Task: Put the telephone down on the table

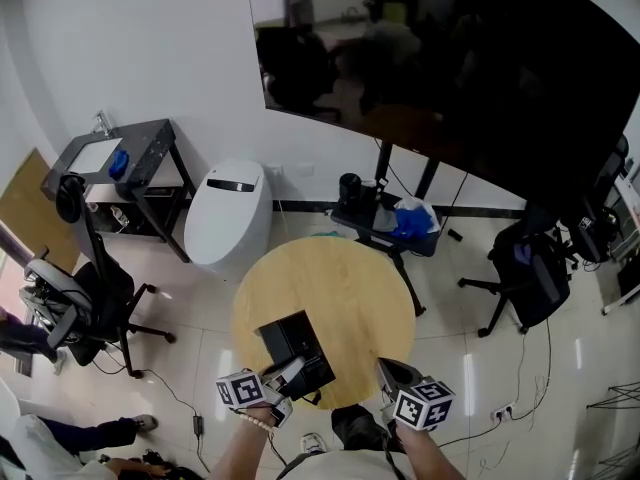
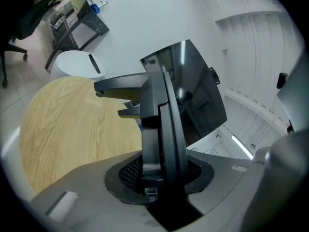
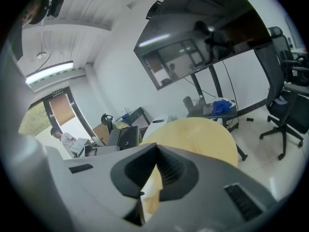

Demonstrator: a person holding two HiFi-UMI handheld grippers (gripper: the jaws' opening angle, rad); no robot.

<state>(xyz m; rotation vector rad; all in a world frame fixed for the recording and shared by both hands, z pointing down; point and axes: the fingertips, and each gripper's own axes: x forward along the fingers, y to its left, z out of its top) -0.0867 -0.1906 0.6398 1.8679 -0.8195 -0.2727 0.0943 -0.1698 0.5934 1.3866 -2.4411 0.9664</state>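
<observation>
The black telephone (image 1: pixel 296 351) hangs over the near edge of the round wooden table (image 1: pixel 330 278), with my left gripper (image 1: pixel 289 374) shut on its near side. In the left gripper view the telephone (image 2: pixel 161 124) stands edge-on between the pads, tilted above the table top (image 2: pixel 63 124), and my left gripper (image 2: pixel 157 178) grips its lower end. My right gripper (image 1: pixel 388 369) is at the table's near right edge, shut and holding nothing. In the right gripper view its tips (image 3: pixel 155 151) meet in front of the table (image 3: pixel 203 134), and the telephone (image 3: pixel 123 137) shows at the left.
Behind the table stand a white rounded appliance (image 1: pixel 232 213) and a low stand with a blue cloth (image 1: pixel 395 223). A black side table (image 1: pixel 140 158) and an office chair (image 1: pixel 80 298) are at the left, another chair (image 1: pixel 530 268) at the right. A large dark screen (image 1: pixel 450 58) hangs above.
</observation>
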